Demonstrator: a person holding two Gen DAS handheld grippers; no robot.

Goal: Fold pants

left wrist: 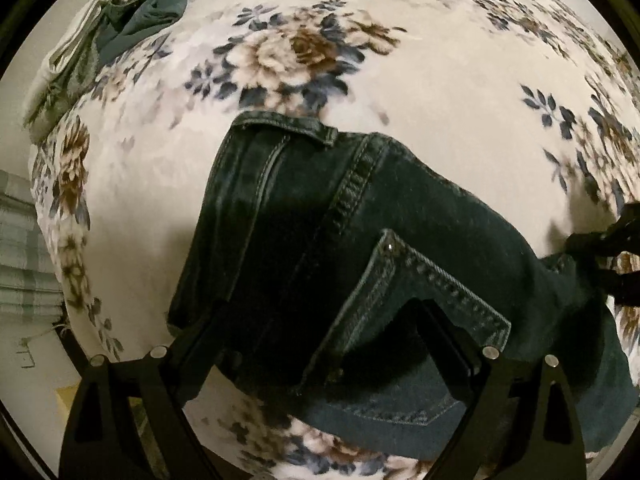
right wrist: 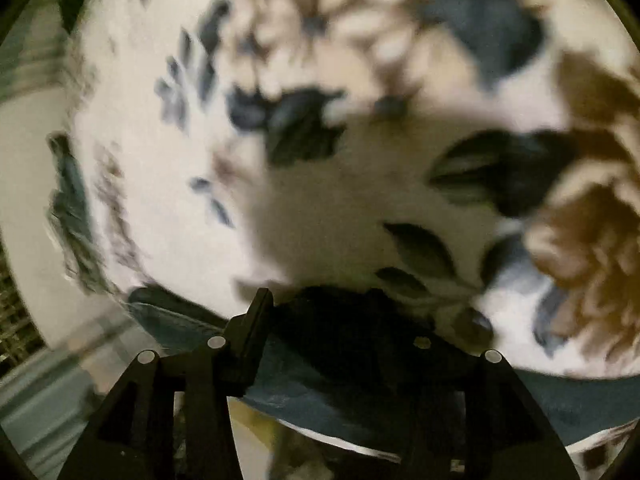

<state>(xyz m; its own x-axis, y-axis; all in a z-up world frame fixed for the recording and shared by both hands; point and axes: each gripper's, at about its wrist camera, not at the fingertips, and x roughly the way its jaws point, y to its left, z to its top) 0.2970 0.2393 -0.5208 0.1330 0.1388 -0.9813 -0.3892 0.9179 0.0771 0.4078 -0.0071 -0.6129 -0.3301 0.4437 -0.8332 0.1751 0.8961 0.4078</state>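
Observation:
Dark denim pants (left wrist: 360, 240) lie on a floral blanket (left wrist: 440, 92), waistband end and back pocket (left wrist: 404, 320) toward the left wrist camera. My left gripper (left wrist: 320, 344) stands open, its fingers (left wrist: 200, 332) spread over the pants near the pocket. In the left wrist view my right gripper (left wrist: 608, 240) pinches the pants' edge at the far right. In the right wrist view the picture is blurred; my right gripper (right wrist: 336, 312) is shut on a dark fold of the pants (right wrist: 340, 328), just above the blanket (right wrist: 320, 208).
A heap of dark green clothes (left wrist: 132, 28) lies at the blanket's far left corner. The bed's left edge drops to a pale floor and wall (left wrist: 24, 320). The bed's edge (right wrist: 24, 208) also shows at the left of the right wrist view.

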